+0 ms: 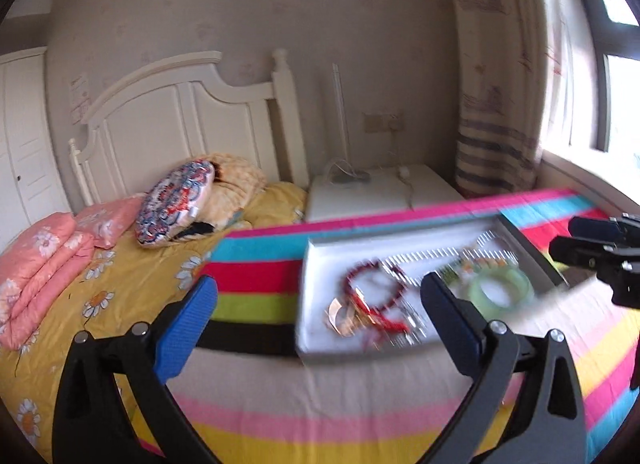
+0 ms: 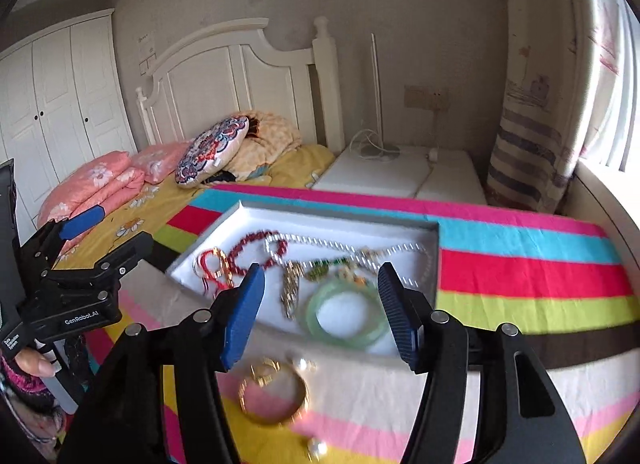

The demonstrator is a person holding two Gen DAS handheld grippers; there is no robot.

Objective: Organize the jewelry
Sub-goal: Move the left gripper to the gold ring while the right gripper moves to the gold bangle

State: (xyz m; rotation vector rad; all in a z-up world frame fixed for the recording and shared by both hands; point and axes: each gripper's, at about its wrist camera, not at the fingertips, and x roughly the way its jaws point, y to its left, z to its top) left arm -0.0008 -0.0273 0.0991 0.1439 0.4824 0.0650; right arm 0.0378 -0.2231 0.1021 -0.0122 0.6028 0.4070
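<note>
A shallow white jewelry box [image 2: 416, 224] lies on a striped cloth [image 2: 520, 276]. It holds a green bangle [image 2: 344, 338], a red bead string [image 2: 256, 244], a pearl necklace [image 2: 340, 244] and gold pieces. In the left wrist view the box [image 1: 316, 264] holds the green bangle [image 1: 502, 274] and red beads [image 1: 360, 276]. My right gripper [image 2: 320, 312] is open and empty, hovering over the box's near edge. A gold bangle [image 2: 274, 396] and pearl earrings [image 2: 316, 448] lie on the cloth below it. My left gripper [image 1: 320, 316] is open and empty, left of the box.
The cloth covers the foot of a bed with a yellow floral sheet [image 1: 60, 304], pink folded bedding [image 1: 36, 264] and a patterned cushion [image 1: 176, 200]. A white nightstand [image 2: 400, 172] and a curtain [image 2: 532, 124] stand behind. The other gripper shows at each view's edge.
</note>
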